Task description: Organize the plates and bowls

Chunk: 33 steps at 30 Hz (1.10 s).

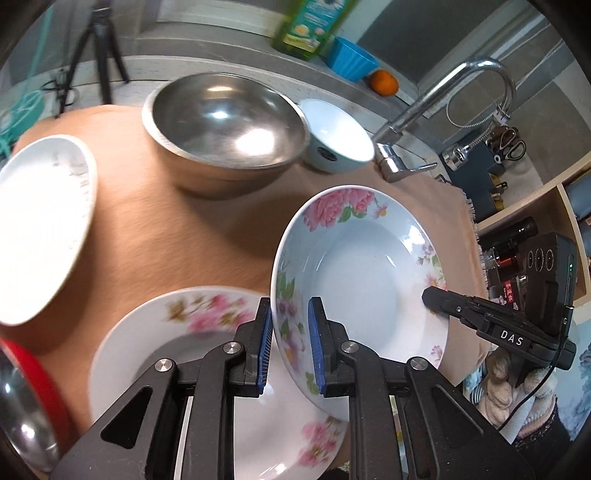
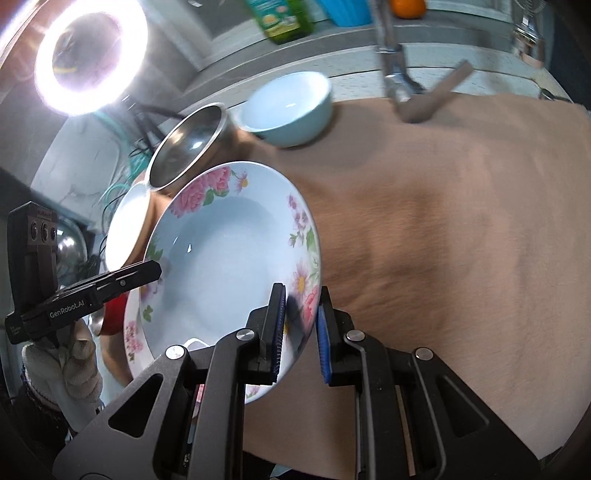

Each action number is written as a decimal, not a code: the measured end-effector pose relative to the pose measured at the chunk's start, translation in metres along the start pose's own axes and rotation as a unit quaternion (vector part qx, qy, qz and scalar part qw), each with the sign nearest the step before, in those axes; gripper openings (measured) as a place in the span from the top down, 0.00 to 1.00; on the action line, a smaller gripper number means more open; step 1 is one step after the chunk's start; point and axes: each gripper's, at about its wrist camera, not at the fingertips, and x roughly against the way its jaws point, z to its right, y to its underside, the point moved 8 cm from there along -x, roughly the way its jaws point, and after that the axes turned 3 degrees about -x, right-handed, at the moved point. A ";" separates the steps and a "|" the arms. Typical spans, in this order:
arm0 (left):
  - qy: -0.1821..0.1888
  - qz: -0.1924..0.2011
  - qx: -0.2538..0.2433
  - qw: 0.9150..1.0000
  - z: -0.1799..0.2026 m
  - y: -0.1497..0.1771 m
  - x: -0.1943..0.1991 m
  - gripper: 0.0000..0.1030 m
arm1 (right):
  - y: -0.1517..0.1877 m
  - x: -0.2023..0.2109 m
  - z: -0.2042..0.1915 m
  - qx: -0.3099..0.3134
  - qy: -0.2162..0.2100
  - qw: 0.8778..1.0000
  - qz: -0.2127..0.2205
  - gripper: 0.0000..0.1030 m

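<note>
While the left gripper (image 1: 290, 345) and right gripper (image 2: 300, 334) each clamp opposite rims of one glossy, pale-blue deep plate with pink flowers (image 1: 365, 273), it hangs tilted above the tan cloth-covered desk (image 1: 155, 236). Behind that plate stand one round steel bowl (image 1: 225, 129) and one light-blue ceramic bowl (image 1: 338, 136); left of it lie two white plates, one flowered (image 1: 155, 332), one plain (image 1: 40, 225).

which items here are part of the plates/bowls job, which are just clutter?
Job: blue floral deep plate gripped by left gripper and right gripper; white floral plate; steel bowl; light blue bowl; white plate.

Clutter: faucet; orange; green bottle; blue cup.
</note>
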 end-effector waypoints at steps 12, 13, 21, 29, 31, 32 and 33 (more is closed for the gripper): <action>-0.022 0.000 0.058 0.998 -0.052 0.048 0.031 0.83 | 0.030 -0.031 -0.064 0.061 -0.010 0.997 -0.043 0.84; -0.024 0.000 0.062 0.998 -0.056 0.052 0.032 0.83 | 0.030 -0.033 -0.065 0.065 -0.010 0.997 -0.046 0.84; -0.034 -0.008 0.085 0.996 -0.078 0.076 0.041 0.83 | 0.046 -0.049 -0.088 0.091 -0.013 0.993 -0.070 0.84; -0.040 -0.012 0.093 0.995 -0.087 0.086 0.045 0.83 | 0.056 -0.060 -0.098 0.101 -0.013 0.991 -0.088 0.84; -0.040 -0.013 0.094 0.995 -0.088 0.088 0.045 0.83 | 0.057 -0.061 -0.099 0.103 -0.012 0.991 -0.090 0.84; -0.040 -0.014 0.094 0.995 -0.089 0.089 0.046 0.83 | 0.057 -0.062 -0.100 0.103 -0.011 0.990 -0.091 0.84; -0.040 -0.015 0.094 0.995 -0.089 0.089 0.045 0.83 | 0.057 -0.062 -0.100 0.103 -0.011 0.990 -0.092 0.84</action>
